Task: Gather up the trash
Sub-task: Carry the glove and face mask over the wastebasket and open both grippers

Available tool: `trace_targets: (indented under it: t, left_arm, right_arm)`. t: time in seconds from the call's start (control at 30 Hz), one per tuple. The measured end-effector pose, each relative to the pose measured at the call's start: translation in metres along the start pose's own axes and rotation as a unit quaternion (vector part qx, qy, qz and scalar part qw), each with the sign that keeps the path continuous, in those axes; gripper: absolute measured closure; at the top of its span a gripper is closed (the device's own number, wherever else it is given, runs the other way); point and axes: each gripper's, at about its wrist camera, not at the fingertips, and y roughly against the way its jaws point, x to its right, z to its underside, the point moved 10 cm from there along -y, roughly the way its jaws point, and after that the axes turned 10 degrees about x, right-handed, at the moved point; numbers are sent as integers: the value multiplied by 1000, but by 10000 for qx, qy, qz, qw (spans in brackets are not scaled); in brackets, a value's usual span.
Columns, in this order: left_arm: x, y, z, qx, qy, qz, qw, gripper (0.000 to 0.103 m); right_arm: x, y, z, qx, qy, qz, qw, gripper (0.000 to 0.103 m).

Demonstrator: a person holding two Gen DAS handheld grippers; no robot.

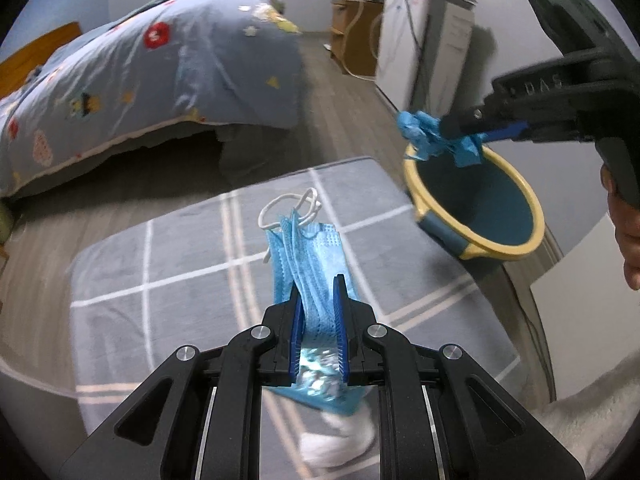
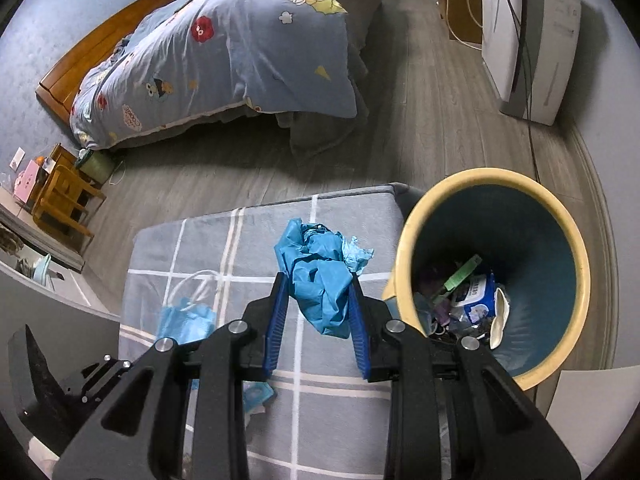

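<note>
My left gripper (image 1: 318, 284) is shut on a blue face mask (image 1: 306, 256) with white ear loops, held above a grey checked rug (image 1: 168, 280). My right gripper (image 2: 318, 280) is shut on a crumpled blue glove (image 2: 320, 280), held above the rug just left of a trash bin (image 2: 576, 240) with a yellow rim and blue inside. The bin (image 1: 532, 236) holds several bits of trash (image 2: 472, 296). In the left wrist view the right gripper (image 1: 436, 128) holds the glove (image 1: 424, 132) over the bin's far rim. The mask (image 2: 188, 320) also shows in the right wrist view.
A bed with a blue cartoon quilt (image 2: 224, 56) stands at the back left. A white appliance (image 2: 528, 36) with cables stands at the back right. A small wooden stool (image 2: 64, 200) is on the left. Shiny and white scraps (image 1: 336, 440) lie on the rug below my left gripper.
</note>
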Motion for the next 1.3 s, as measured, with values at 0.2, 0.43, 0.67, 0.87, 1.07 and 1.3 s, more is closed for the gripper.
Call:
trace_targets:
  t: [0.2, 0.43, 0.67, 0.87, 1.07, 1.3]
  left_arm:
    - [35, -17, -2, -86, -246, 158, 9995, 88]
    - [74, -33, -3, -217, -354, 465, 9981, 88]
    - [116, -46, -24, -181, -416, 829, 9955, 88]
    - [154, -64, -40, -265, -497, 1197, 9912, 88]
    - [180, -85, -43, -407, -836, 1419, 9855, 88]
    - [198, -114, -42, -581, -1144, 1486, 9805, 88]
  right_arm:
    - [31, 9, -3, 68, -32, 94, 9999, 74]
    - [85, 18, -9, 78, -101, 321, 9994, 74]
    - [162, 22, -10, 35, -529, 833, 9951, 74]
    - [207, 15, 3, -144, -1040, 1049, 9889, 74]
    - [221, 9, 13, -261, -1199, 1137, 9859, 74]
    - [228, -7, 25, -500, -1440, 1087, 9823, 74]
